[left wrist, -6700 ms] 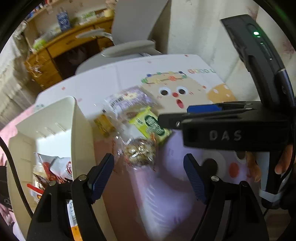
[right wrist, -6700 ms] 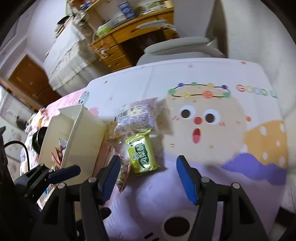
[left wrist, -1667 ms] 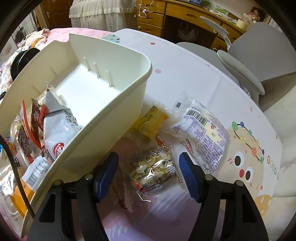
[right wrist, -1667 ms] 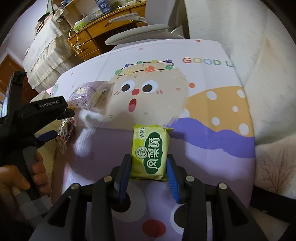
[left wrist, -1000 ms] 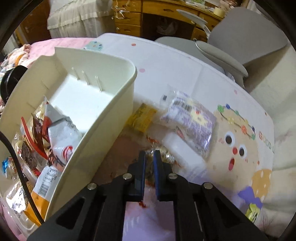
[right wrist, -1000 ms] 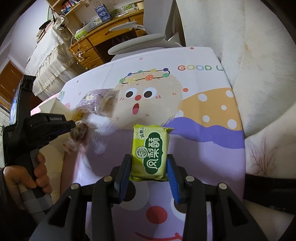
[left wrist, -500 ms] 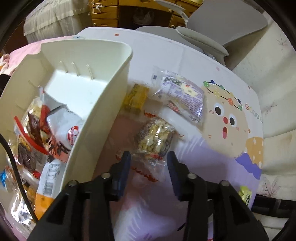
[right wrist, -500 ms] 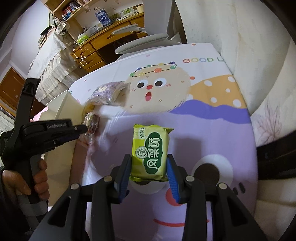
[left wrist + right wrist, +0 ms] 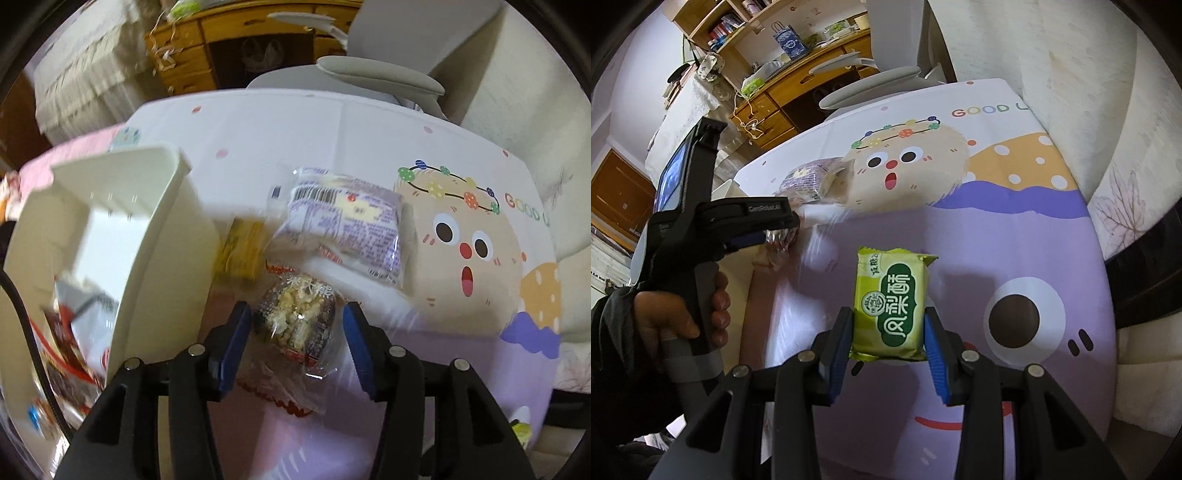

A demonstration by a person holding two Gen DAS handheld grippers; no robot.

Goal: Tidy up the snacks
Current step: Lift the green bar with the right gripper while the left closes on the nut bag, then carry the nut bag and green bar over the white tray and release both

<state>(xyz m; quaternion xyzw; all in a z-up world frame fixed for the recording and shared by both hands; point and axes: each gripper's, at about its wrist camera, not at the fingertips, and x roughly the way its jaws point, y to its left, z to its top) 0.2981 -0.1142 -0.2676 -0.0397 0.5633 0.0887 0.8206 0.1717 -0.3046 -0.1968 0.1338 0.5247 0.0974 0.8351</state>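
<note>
My left gripper (image 9: 297,341) is shut on a clear-wrapped rice-crisp snack (image 9: 295,319), held just above the table beside the cream storage bin (image 9: 159,236); the bin holds several snack packets at its near end. My right gripper (image 9: 889,341) is shut on a green pineapple-cake packet (image 9: 892,302) and holds it over the cartoon tablecloth. The left gripper with its snack also shows in the right wrist view (image 9: 768,230). A purple-and-white packet (image 9: 347,225) and a yellow packet (image 9: 242,251) lie on the table beyond the left gripper.
The table wears a cartoon-face cloth (image 9: 1015,236). A grey office chair (image 9: 376,74) stands at the table's far edge, with a wooden desk (image 9: 798,88) behind it. A cream sofa (image 9: 1108,110) runs along the right side.
My left gripper let go of the rice-crisp snack, widened, and closed on it again, and the view has swung toward the table. My right gripper keeps its hold on the green packet and has drifted slightly.
</note>
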